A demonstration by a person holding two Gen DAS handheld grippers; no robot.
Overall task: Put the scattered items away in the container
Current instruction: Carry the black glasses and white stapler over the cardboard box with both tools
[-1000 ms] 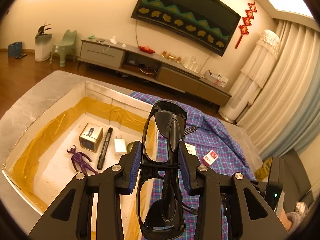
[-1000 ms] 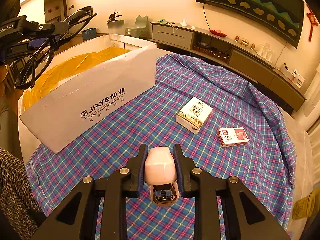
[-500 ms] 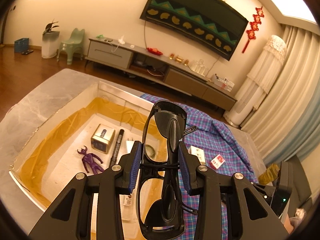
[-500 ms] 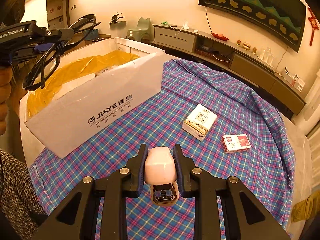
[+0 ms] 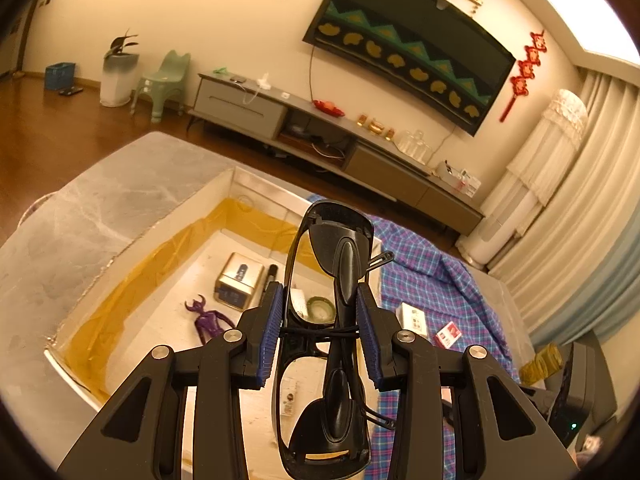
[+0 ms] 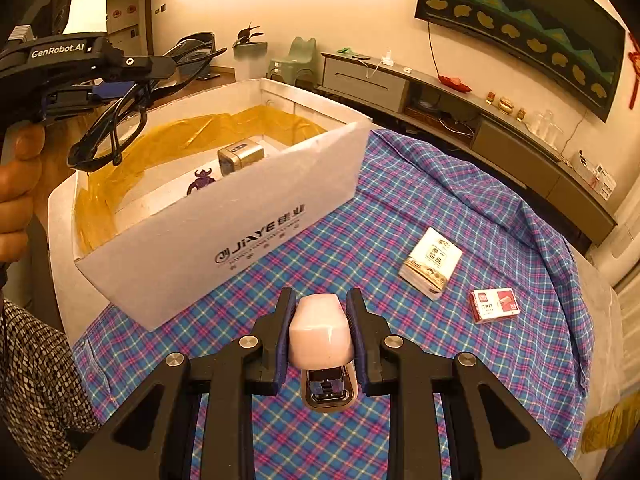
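Two grippers, both loaded. Left gripper [image 5: 320,316] was clamped on black glasses [image 5: 332,320], held above the open box [image 6: 224,236]. Right gripper [image 6: 320,332] was squeezed on a pink stapler [image 6: 322,334] over the plaid cloth [image 6: 400,184]. Only the left wrist view showed the box floor w/ tape roll [image 5: 320,307] and marker [image 5: 271,274]; purple figure [image 5: 210,319] and metal cube [image 5: 239,286] showed in both. Right wrist view alone showed the box's printed side, plus white pack [image 6: 432,262] and red pack [image 6: 495,305] lying apart on the cloth.
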